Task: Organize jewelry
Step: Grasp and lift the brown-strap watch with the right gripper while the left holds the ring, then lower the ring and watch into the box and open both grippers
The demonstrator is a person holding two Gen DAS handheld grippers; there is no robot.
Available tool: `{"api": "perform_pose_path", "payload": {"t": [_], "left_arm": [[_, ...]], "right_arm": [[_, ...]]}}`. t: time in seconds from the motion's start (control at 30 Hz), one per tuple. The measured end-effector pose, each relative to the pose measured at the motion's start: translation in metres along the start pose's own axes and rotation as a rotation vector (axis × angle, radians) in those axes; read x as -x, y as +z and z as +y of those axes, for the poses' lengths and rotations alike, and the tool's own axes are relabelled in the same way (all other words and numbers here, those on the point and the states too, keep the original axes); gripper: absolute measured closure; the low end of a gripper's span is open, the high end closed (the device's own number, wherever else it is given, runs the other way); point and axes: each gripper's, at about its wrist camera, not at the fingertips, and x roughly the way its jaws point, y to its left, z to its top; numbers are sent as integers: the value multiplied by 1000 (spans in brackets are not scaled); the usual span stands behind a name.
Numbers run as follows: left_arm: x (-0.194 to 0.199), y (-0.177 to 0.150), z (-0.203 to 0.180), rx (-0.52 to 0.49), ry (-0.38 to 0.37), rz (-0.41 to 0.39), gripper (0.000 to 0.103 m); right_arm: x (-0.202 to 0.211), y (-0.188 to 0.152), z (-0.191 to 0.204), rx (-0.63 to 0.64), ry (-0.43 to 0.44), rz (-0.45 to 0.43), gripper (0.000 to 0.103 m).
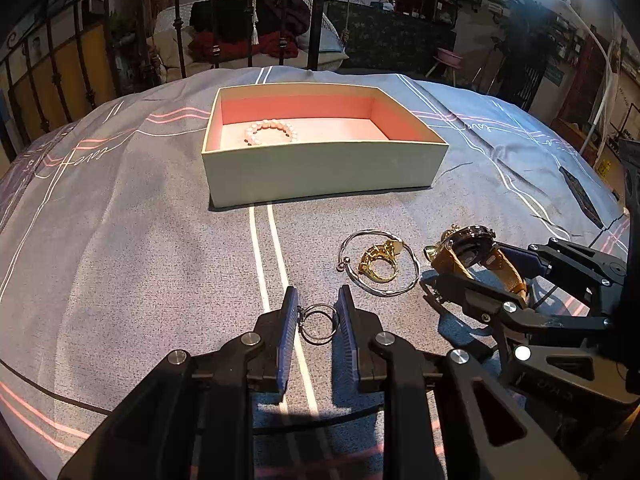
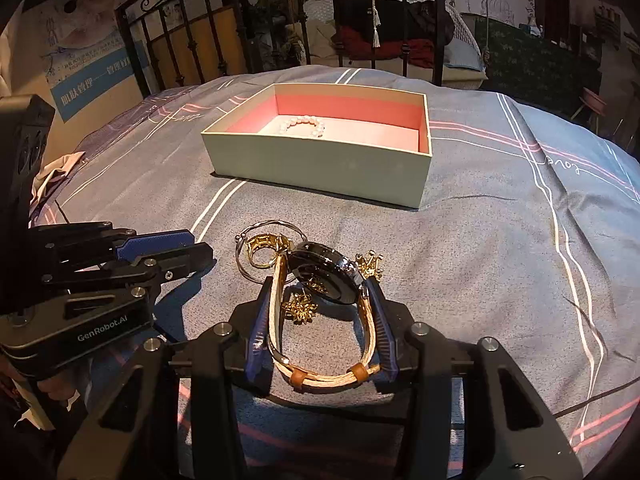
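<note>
My left gripper (image 1: pixel 318 312) is shut on a pair of thin wire hoops (image 1: pixel 319 325) just above the grey bedspread. My right gripper (image 2: pixel 320 286) is shut on a watch (image 2: pixel 328 276): both pads press the tan strap (image 2: pixel 276 320) and the dark face tilts up between the tips. In the left wrist view the watch (image 1: pixel 472 248) and right gripper (image 1: pixel 476 268) are at the right. A silver bangle (image 1: pixel 384 292) encircles a gold ring (image 1: pixel 378 266). Gold flower earrings (image 2: pixel 300 308) lie by the watch. A pearl bracelet (image 1: pixel 272 132) lies in the pink-lined box (image 1: pixel 320 172).
The box (image 2: pixel 320 168) stands open-topped at the middle of the bed, beyond the jewelry. My left gripper (image 2: pixel 202 246) reaches in from the left, close to the bangle (image 2: pixel 272 224). A black iron bed rail (image 2: pixel 438 20) closes off the far edge.
</note>
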Motion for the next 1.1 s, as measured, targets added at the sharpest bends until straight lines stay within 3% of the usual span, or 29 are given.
{"api": "perform_pose_path", "payload": {"t": [0.47, 1.1], "left_arm": [[7, 10, -2, 1, -11, -26, 83], [4, 70, 8, 11, 2, -83, 83]], "right_arm": [[1, 7, -4, -6, -5, -10, 58], [-1, 69, -21, -23, -1, -112, 58]]}}
